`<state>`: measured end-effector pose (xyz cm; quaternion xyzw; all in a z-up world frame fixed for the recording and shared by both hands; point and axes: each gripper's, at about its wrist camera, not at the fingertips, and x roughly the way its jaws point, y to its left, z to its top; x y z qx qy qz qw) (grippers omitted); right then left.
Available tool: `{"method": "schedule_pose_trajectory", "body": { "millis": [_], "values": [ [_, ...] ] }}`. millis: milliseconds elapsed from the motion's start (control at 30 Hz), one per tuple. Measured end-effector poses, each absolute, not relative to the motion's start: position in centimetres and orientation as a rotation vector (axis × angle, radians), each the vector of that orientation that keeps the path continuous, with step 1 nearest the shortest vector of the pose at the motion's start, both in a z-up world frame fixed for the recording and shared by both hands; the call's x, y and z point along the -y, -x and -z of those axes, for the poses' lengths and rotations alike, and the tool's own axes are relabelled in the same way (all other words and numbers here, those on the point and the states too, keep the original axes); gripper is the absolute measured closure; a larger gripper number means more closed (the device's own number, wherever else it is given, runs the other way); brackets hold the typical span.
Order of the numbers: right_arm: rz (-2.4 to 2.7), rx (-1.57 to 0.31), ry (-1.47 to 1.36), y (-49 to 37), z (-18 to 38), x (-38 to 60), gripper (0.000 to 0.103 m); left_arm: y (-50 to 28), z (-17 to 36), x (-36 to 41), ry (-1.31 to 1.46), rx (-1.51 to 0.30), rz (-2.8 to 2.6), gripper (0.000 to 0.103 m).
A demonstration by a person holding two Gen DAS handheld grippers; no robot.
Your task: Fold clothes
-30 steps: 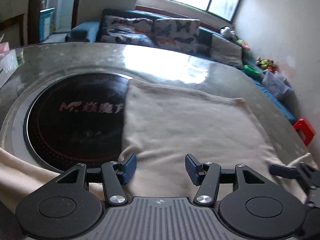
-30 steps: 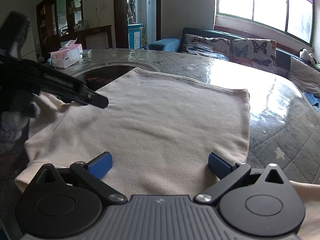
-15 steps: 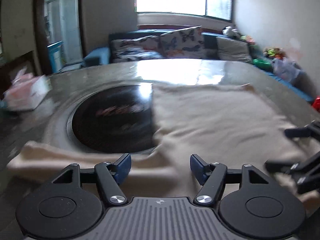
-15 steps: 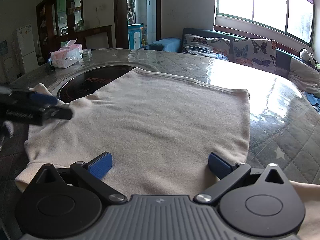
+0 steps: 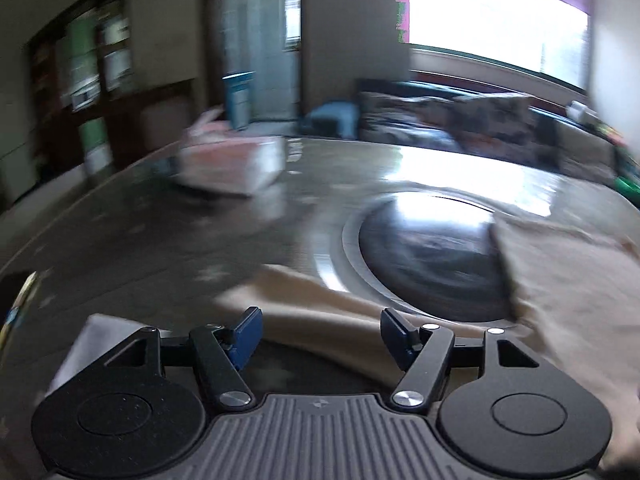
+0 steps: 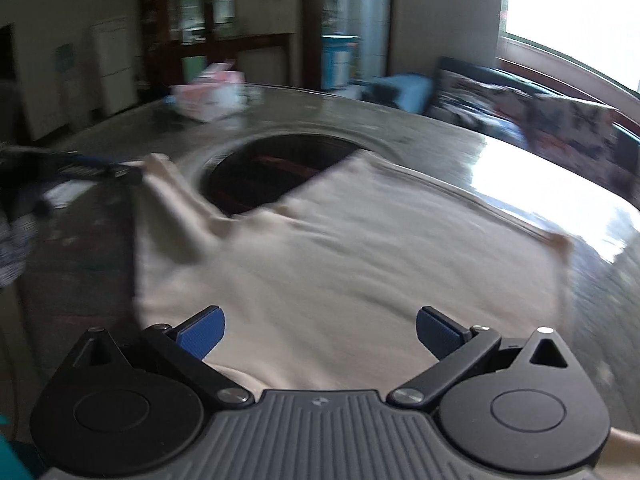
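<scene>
The left gripper [image 5: 320,330] hangs over the cream garment's sleeve [image 5: 320,300], fingers apart. The right gripper [image 6: 318,330] is spread over its body [image 6: 360,264] on the desk [image 6: 440,136]

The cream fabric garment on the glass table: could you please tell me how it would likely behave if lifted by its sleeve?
The cream fabric garment would probably go floppy: its sleeve already lies rumpled. It looks thin and flat, so likely light. It may slide easily on the glossy glass table.
</scene>
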<state>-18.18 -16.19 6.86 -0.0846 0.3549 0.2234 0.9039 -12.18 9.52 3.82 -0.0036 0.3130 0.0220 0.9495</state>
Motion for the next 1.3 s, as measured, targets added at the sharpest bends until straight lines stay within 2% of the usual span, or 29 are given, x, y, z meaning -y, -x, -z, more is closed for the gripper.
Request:
{"method": "schedule_pose_trajectory", "body": {
  "millis": [100,333,367,500,567,633,700,767,833,933,1033,1200,1300],
  "values": [
    [-0.543,-0.738,0.208,18.4,-7.0,13.6,0.001,11.3,-3.8,-11.5,0.034,-0.649,-0.111,0.035],
    [-0.678,-0.744,0.276,18.8,-7.0,9.0,0.027,9.3,-3.3,-15.2,0.078,-0.688,-0.220,0.037],
    [-0.690,-0.742,0.286,18.8,-7.0,8.4,0.034,9.3,-3.1,-15.2,0.078,-0.691,-0.214,0.042],
    [-0.745,-0.736,0.319,18.6,-7.0,6.5,0.045,9.2,-2.5,-15.2,0.081,-0.698,-0.190,0.065],
    [-0.766,-0.734,0.327,18.5,-6.9,5.8,0.053,9.1,-2.4,-15.0,0.076,-0.696,-0.181,0.080],
    [-0.775,-0.739,0.331,18.2,-6.7,5.1,0.061,9.2,-2.7,-14.8,0.070,-0.686,-0.177,0.090],
    [-0.769,-0.744,0.337,17.9,-6.5,4.7,0.065,9.1,-3.1,-14.8,0.072,-0.670,-0.174,0.091],
    [-0.766,-0.751,0.344,17.6,-6.0,4.3,0.076,9.1,-3.6,-14.8,0.073,-0.651,-0.170,0.093],
    [-0.769,-0.749,0.343,17.5,-5.9,4.1,0.081,9.1,-4.0,-14.8,0.069,-0.638,-0.170,0.094],
    [-0.780,-0.737,0.335,17.7,-6.0,4.2,0.099,9.2,-4.7,-14.7,0.071,-0.618,-0.165,0.095],
    [-0.815,-0.720,0.304,17.9,-6.5,4.4,0.102,9.9,-5.8,-14.5,0.085,-0.578,-0.151,0.095],
    [-0.867,-0.694,0.310,18.7,-7.1,4.2,0.102,10.0,-5.7,-14.7,0.087,-0.576,-0.159,0.095],
    [-0.809,-0.675,0.363,18.6,-6.5,3.6,0.092,9.6,-5.0,-14.8,0.089,-0.606,-0.167,0.094]
  ]
}}
